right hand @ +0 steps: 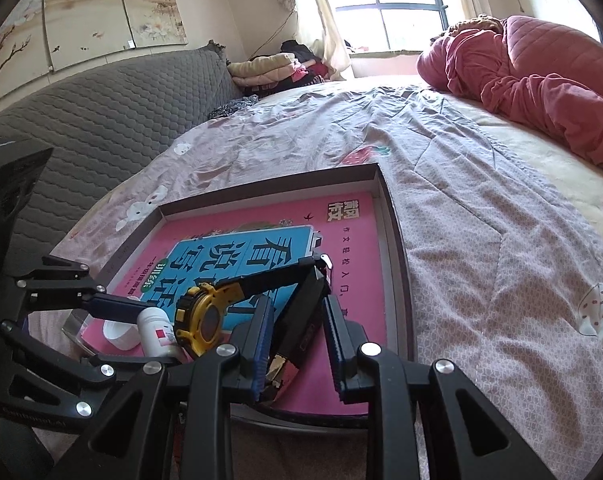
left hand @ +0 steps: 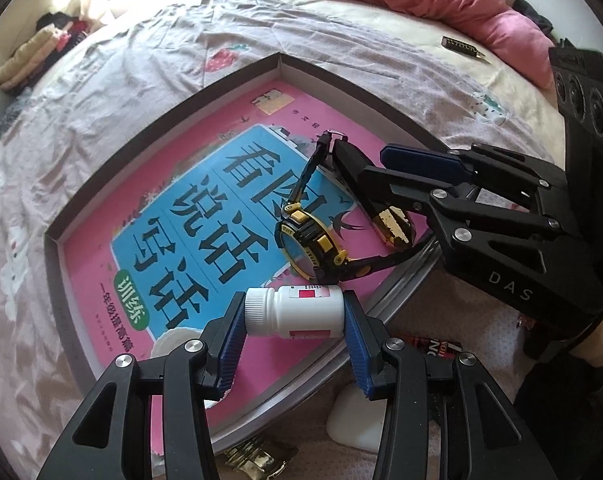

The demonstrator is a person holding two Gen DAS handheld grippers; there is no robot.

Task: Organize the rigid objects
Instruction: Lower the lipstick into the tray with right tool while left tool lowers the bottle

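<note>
Your left gripper is pinching a white bottle lengthwise over the tray, while your right gripper's narrow fingers are straddling a black case beside the watch; the smooth bottle could slip out.

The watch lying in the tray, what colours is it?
The chunky plastic wristwatch is black with yellow trim; the left wrist view shows it best.

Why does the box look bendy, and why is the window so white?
Left wrist view: the fisheye lens bows the box edges, though they are surely straight. Right wrist view: daylight washes out the window, while the grippers nearest the lens stay dark.
</note>
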